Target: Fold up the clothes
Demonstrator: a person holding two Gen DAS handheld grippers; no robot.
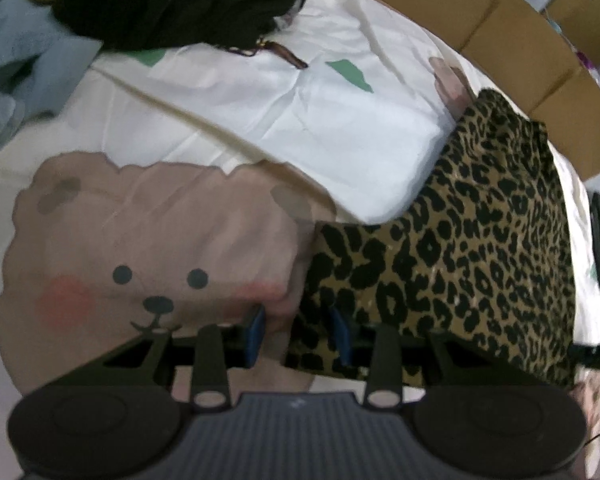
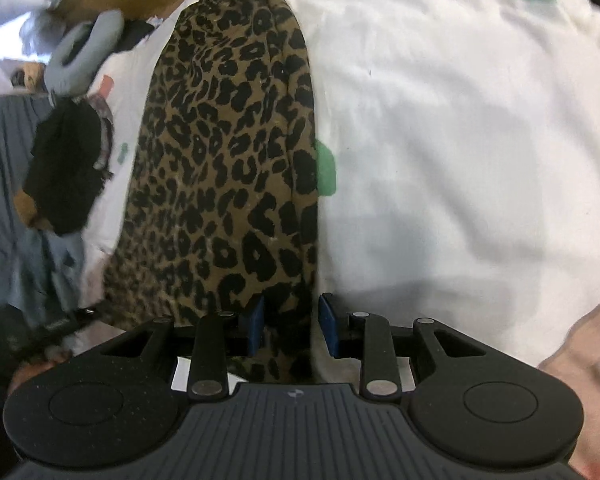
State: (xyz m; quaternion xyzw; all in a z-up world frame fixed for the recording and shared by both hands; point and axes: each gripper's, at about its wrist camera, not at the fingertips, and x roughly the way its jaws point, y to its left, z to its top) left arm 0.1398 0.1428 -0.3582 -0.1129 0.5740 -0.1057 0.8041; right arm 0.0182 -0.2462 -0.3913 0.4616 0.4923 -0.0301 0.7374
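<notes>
Two blue-padded grippers stand over a thin leopard-print garment (image 2: 228, 152) folded into a long strip on a smooth, creased white sheet (image 2: 440, 140). Left gripper (image 1: 300, 334) straddles a corner of it, jaws apart, not pressing. Right gripper (image 2: 291, 326) likewise released, cloth edge between its pads. Only the left view shows the printed bear face (image 1: 156, 264), black heap (image 1: 172, 0) and cardboard box (image 1: 512, 28)

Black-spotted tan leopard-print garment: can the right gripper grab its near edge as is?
Probably yes. The right gripper has its blue pads apart, with the near edge of the black-spotted tan leopard-print garment lying between them on the white printed bedsheet; nothing covers that edge.
</notes>
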